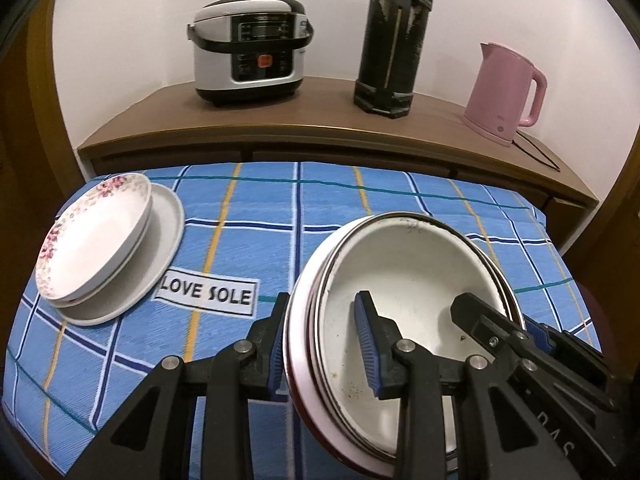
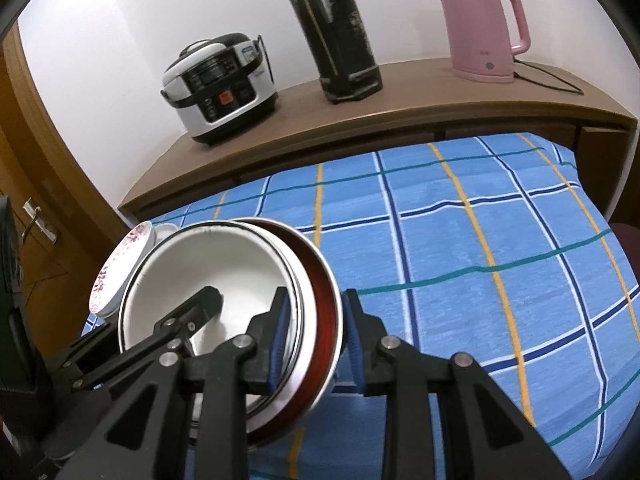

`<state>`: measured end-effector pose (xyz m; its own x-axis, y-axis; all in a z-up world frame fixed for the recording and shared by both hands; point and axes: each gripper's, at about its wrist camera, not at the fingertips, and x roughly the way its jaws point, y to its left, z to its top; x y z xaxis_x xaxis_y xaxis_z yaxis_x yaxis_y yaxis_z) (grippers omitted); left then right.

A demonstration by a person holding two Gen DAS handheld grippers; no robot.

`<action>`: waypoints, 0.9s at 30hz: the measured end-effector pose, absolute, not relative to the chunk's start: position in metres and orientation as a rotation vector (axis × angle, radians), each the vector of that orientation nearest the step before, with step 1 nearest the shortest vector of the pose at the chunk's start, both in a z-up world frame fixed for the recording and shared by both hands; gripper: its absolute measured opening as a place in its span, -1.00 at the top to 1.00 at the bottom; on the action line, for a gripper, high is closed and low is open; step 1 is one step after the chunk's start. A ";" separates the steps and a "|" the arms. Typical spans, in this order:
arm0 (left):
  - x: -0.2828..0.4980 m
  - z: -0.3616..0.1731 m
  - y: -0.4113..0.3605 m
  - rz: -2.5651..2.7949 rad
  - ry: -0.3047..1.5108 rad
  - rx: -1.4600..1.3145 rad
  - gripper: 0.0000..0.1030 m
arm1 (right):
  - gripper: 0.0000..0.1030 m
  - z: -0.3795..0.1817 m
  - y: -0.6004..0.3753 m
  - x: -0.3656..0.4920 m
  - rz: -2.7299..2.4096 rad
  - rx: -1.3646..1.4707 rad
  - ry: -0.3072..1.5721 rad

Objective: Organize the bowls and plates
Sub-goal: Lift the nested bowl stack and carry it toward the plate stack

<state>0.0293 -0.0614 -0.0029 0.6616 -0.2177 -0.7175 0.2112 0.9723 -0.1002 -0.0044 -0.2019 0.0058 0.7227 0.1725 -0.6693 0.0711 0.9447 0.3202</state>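
A nested stack of bowls (image 1: 408, 264), white enamel inside and a red-walled bowl (image 2: 322, 296) outermost, hangs tilted over the blue checked cloth. My left gripper (image 1: 322, 344) is shut on its left rim, one pad inside and one outside. My right gripper (image 2: 316, 336) is shut on the opposite rim (image 2: 304, 320) in the same way. Each gripper shows in the other's view: the right gripper (image 1: 516, 320) and the left gripper (image 2: 176, 316). At the table's left, a floral dish (image 1: 96, 240) sits on a white plate (image 1: 164, 232); the floral dish (image 2: 120, 264) peeks out behind the held stack.
The blue checked tablecloth (image 2: 460, 248) covers the table. Behind it a wooden sideboard (image 1: 320, 120) carries a rice cooker (image 1: 248, 48), a tall black thermos (image 1: 394, 36) and a pink kettle (image 1: 506, 92) with its cord. A wooden door with a handle (image 2: 38, 220) stands at far left.
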 end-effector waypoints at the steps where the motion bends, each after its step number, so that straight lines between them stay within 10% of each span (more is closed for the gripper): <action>1: 0.029 -0.002 -0.058 -0.238 0.811 -0.012 0.34 | 0.46 0.006 -0.199 -0.004 0.061 0.335 0.764; 27: 0.023 0.002 0.017 -0.126 0.798 -0.062 0.35 | 0.46 0.009 -0.124 0.004 0.169 0.275 0.772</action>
<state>0.0230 0.0173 0.0022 0.6913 -0.1359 -0.7097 0.0890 0.9907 -0.1030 0.0040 -0.1235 0.0093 0.7055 0.2503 -0.6630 -0.0497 0.9507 0.3060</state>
